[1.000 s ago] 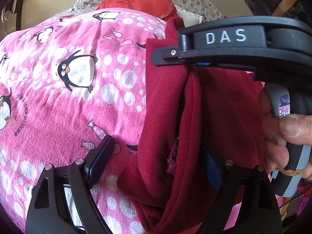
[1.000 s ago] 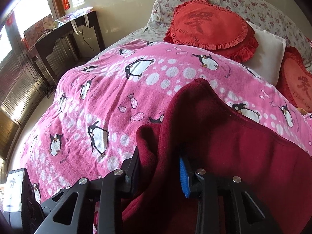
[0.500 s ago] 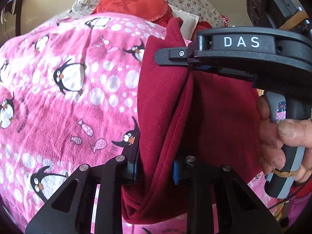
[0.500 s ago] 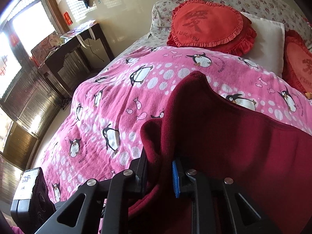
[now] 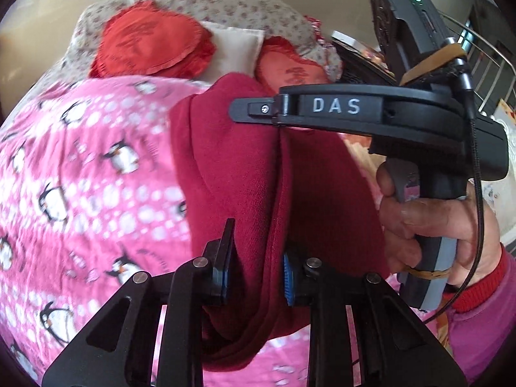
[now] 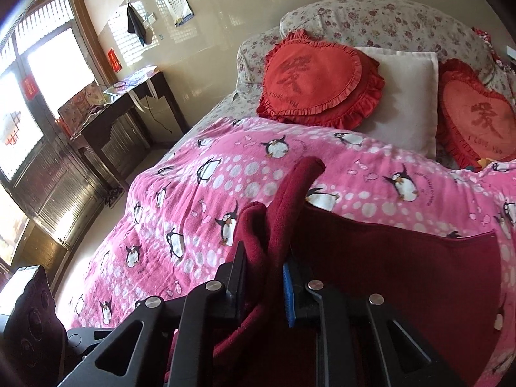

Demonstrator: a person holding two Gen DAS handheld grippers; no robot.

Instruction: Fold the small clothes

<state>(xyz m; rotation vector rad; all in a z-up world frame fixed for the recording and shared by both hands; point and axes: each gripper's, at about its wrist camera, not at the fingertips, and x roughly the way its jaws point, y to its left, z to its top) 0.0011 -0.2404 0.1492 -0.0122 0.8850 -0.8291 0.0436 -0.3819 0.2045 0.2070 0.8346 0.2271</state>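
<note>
Both grippers, left (image 5: 254, 269) and right (image 6: 264, 285), are clamped on the red garment (image 5: 238, 174), lifted over the blanket (image 6: 200, 193). Keep both grips level, then lay it flat near the blanket's middle.

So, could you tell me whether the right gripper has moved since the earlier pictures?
Yes: the right gripper has risen, with more floor and window visible beyond the pink blanket.
</note>
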